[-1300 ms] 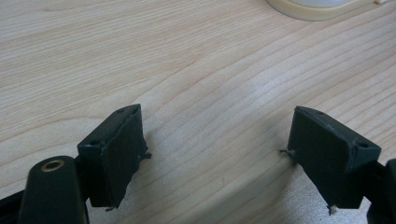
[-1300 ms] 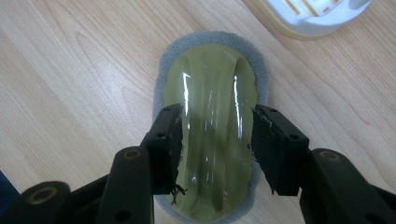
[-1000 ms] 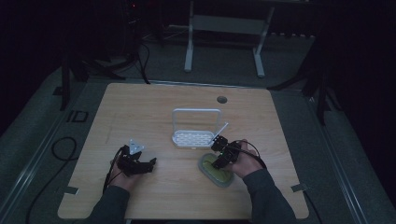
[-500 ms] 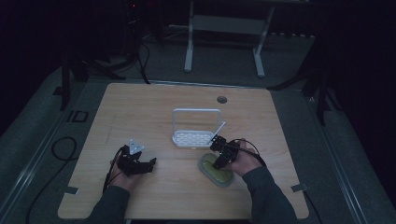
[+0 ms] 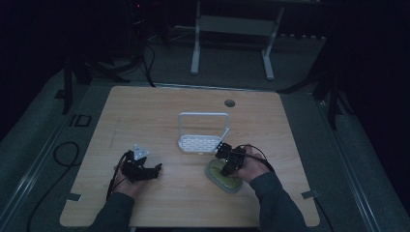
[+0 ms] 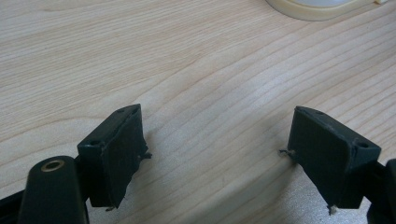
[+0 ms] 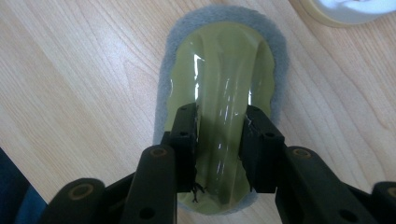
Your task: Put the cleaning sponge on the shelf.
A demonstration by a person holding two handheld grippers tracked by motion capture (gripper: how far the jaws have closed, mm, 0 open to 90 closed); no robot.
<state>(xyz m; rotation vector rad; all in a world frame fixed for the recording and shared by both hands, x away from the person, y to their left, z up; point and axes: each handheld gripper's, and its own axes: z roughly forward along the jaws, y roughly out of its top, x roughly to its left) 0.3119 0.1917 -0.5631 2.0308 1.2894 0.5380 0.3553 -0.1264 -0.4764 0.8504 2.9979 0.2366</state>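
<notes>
scrubber (image 7: 219,84) between right hand-held gripper (image 7: 219,140) pads

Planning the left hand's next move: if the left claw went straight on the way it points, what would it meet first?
Bare table lies ahead of the open left claw. The first thing in that line looks to be the cream-rimmed round object at the top edge of the left gripper view, though depth is hard to judge.
</notes>
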